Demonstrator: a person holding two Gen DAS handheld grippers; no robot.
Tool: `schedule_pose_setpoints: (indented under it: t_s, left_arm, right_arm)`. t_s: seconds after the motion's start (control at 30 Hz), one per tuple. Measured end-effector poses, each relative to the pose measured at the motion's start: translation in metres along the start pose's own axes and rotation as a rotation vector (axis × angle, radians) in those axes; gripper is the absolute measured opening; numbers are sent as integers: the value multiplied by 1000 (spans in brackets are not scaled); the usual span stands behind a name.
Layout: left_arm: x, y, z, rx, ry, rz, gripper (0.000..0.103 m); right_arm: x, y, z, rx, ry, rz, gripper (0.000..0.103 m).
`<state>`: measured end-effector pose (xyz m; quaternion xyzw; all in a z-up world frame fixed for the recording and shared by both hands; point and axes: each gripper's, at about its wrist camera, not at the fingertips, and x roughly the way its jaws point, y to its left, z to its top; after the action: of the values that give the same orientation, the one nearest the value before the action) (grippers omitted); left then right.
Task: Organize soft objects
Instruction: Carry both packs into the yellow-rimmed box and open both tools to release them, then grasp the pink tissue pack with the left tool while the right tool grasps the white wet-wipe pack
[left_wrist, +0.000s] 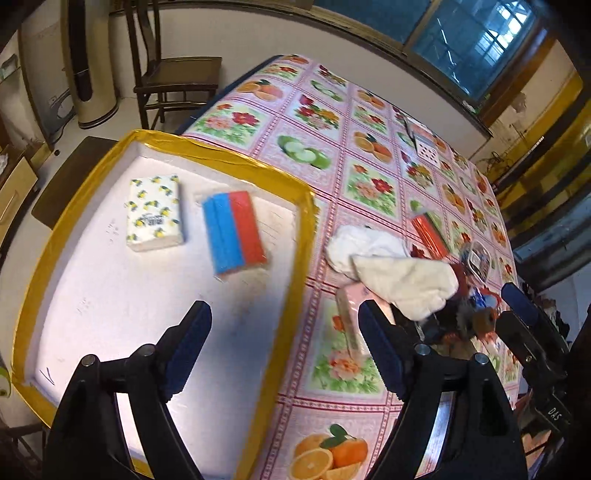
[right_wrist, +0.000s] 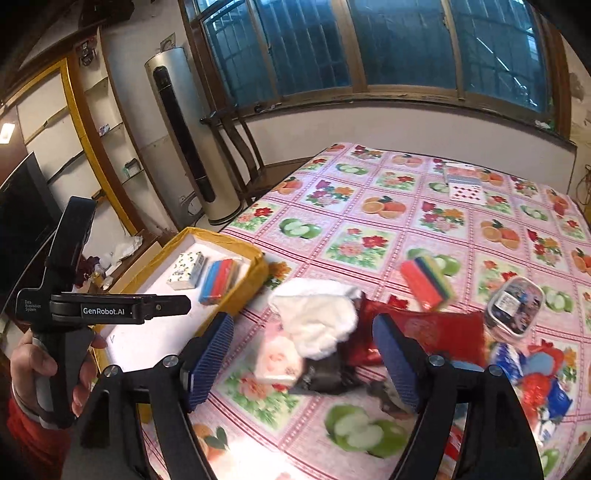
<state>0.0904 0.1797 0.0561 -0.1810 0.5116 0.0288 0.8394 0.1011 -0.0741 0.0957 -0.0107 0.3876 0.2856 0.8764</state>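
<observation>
Table w/ fruit-and-flower cloth (right_wrist: 369, 229); yellow-rimmed white tray (left_wrist: 229, 157) at its left edge. Inside the tray, far end: lemon-print tissue pack (left_wrist: 155, 214) on the left, blue/red sponge pack (left_wrist: 234, 232) just beside it on the right, not touching.

Left gripper (left_wrist: 284, 343): jaws wide apart, holding nothing; left finger over the tray floor, right finger over the cloth, straddling the tray's right rim. In the right wrist view a hand (right_wrist: 40, 373) w/ red sleeve grips its handle.

Right gripper (right_wrist: 303, 354): jaws spread, empty, above the loose pile near the tray.

Pile, right of the tray: white cloth (right_wrist: 317, 317) draped over a pink tissue pack (right_wrist: 279, 360); red fabric (right_wrist: 424, 332) and a dark item beneath, blurred, poss. a glove. Multicolour sponge pack (right_wrist: 428, 278) lies further right, apart from the pile; clear lidded container (right_wrist: 515, 308) beyond it. Playing cards (right_wrist: 467, 188) at the far side of the table.
</observation>
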Motion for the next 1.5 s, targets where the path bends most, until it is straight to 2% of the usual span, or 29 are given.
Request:
schedule_pose_setpoints:
  t_s: [0.17,0.33,0.43,0.53,0.8,0.93,1.07,1.13,1.27,1.33,1.4,1.5]
  left_arm:
    - [20,-42,-17,72,51,19,82]
    - [52,-68,-24,97,114,56,82]
    - [66,-75,-22,88,120,90,82]
    - [80,-80,-21,62,157,68,82]
    - [105,-86,-21,38,193,93,82]
    - [108,-86,-23,51,197,108,82]
    - [105,-84,-26,72,210,110,82]
    - [103,-82,-28,73,214,105,82]
    - [101,-78,-29,47,234,78,82]
    - [100,-79,-31,58,254,70,82]
    - [100,-81,-33,78,259,74,82]
    - [101,-80,-30,65,249,80,82]
  right_arm:
    - [-18,-33,-30,59,20,-27,80]
    - [-35,-63,-57,134,23,-38,80]
    - [-41,-71,-67,144,28,-37,80]
    - [-46,-79,-74,147,31,-48,80]
    - [-35,-103,-81,163,71,-58,80]
    - [-23,-109,-85,113,140,-35,80]
    - [-7,-102,-92,-15,190,-45,80]
    - [1,-101,-93,-74,202,-56,80]
    - [22,-101,-94,-124,271,-23,78]
    - [28,-99,-97,-141,293,-18,74]
    - [33,-96,-103,-169,315,-20,63]
    - [36,-92,-108,-196,313,-33,60]
